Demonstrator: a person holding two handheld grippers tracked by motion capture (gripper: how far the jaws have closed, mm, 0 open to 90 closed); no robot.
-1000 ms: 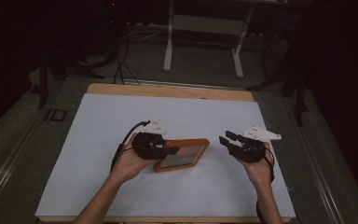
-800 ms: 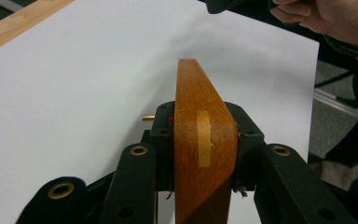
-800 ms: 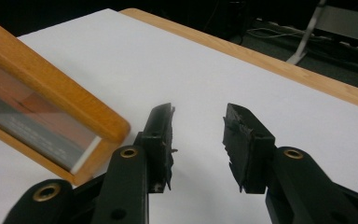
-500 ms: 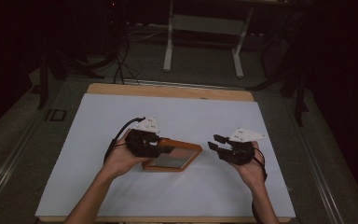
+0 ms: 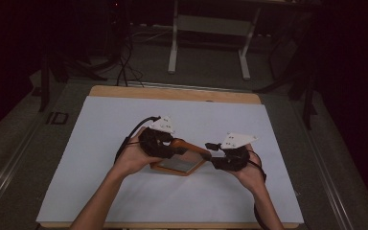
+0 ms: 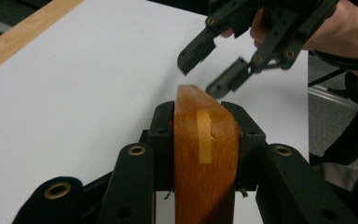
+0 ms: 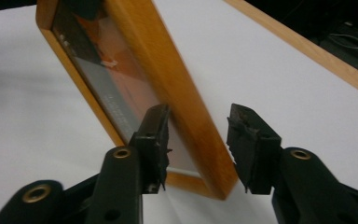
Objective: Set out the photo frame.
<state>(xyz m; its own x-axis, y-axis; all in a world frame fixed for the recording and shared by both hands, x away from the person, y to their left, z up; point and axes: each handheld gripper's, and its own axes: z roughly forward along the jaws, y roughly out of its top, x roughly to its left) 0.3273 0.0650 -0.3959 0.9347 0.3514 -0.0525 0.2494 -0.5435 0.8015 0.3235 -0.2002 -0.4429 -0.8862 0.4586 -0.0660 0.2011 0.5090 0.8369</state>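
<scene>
My left gripper [image 6: 205, 140] clamped the frame's [image 5: 184, 160] edge, lifting it off the table [image 5: 100, 143]. My right gripper [image 7: 198, 144] had just been opening, jaws apart astride its corner.

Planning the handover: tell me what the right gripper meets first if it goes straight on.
Probably the wooden picture frame: its near corner already sits between the right gripper's open jaws, not yet pinched.

I see a picture frame [image 5: 179, 160] of warm orange-brown wood with a paler yellow strip at its corner joint; its glazed middle looks dark grey with reddish-orange tints. My left gripper [image 6: 205, 140] and right gripper [image 7: 198, 144] are black with brass-coloured rivets. The surface [image 5: 100, 139] is white, edged in light wood.
</scene>
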